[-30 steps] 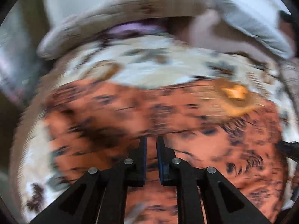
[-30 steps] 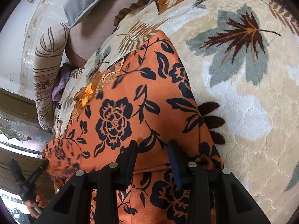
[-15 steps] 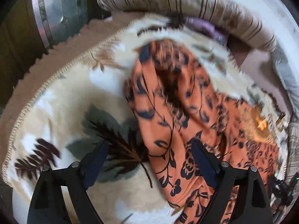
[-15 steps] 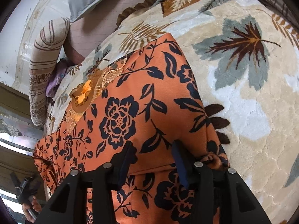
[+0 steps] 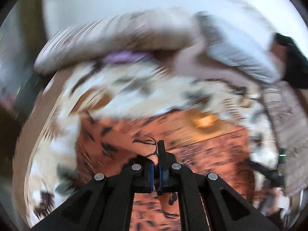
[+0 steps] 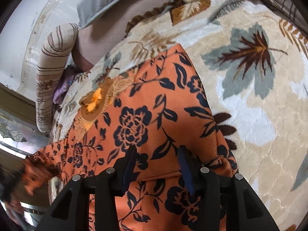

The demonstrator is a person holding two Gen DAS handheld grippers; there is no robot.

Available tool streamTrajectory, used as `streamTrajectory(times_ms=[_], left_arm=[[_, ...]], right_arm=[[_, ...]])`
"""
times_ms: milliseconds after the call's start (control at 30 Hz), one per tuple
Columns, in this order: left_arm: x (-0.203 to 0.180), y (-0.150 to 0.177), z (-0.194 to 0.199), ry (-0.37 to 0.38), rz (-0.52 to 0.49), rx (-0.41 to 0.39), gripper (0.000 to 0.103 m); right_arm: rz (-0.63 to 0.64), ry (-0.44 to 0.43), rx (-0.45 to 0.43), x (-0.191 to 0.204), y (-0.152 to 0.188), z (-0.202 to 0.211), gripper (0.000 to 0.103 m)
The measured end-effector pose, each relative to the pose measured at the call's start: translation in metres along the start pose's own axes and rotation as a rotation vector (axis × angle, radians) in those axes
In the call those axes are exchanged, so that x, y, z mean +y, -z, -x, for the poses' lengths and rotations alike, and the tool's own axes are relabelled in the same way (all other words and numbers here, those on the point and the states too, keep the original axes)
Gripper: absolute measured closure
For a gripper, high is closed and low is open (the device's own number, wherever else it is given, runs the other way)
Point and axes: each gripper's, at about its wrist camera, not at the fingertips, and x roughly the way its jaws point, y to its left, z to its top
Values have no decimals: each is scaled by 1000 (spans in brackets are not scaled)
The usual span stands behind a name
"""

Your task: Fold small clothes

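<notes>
An orange flowered dress [image 6: 146,115] lies spread on a leaf-patterned blanket [image 6: 256,88] covering a bed, its neckline with a small orange bow [image 6: 95,100] towards the striped bolster [image 6: 52,73] at the head. The left gripper [image 5: 158,155] has just snapped closed and now pinches a fold of the dress between its pads; its view is badly blurred, so exactly which edge it holds cannot be told, though the right wrist view shows the cloth raised at the far left side. The right gripper [image 6: 156,165] hovers over the lower body of the dress with its jaws part-way apart, and the pads seem not to press on anything. The step in hand looks like the first fold: lifting one side to carry it across. Next, the raised edge likely needs carrying over the middle and laying flat, while the right gripper steadies or pins the fabric to prevent bunching.
</notes>
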Motion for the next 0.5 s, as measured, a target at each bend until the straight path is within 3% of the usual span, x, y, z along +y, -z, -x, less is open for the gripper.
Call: streamTrajectory(times_ms=[200, 267, 300, 333, 367, 433, 500], left_arm=[[-122, -49, 9, 285, -99, 3, 98], [-155, -56, 0, 382, -115, 1, 67], [-169, -58, -5, 420, -125, 3, 28], [-179, -56, -5, 429, -120, -12, 12], [-183, -54, -6, 429, -109, -40, 12], [-186, -48, -14, 429, -133, -48, 12], [-176, -38, -26, 368, -160, -39, 12]], right_arm=[[-18, -46, -57, -5, -7, 19, 55], [-43, -69, -68, -12, -10, 23, 54], [-60, -89, -76, -15, -11, 26, 43], [-81, -112, -90, -20, -13, 29, 34], [-109, -142, -119, -24, -14, 34, 25], [-131, -167, -147, -31, -18, 42, 25], [-150, -182, -155, -36, -21, 44, 25]])
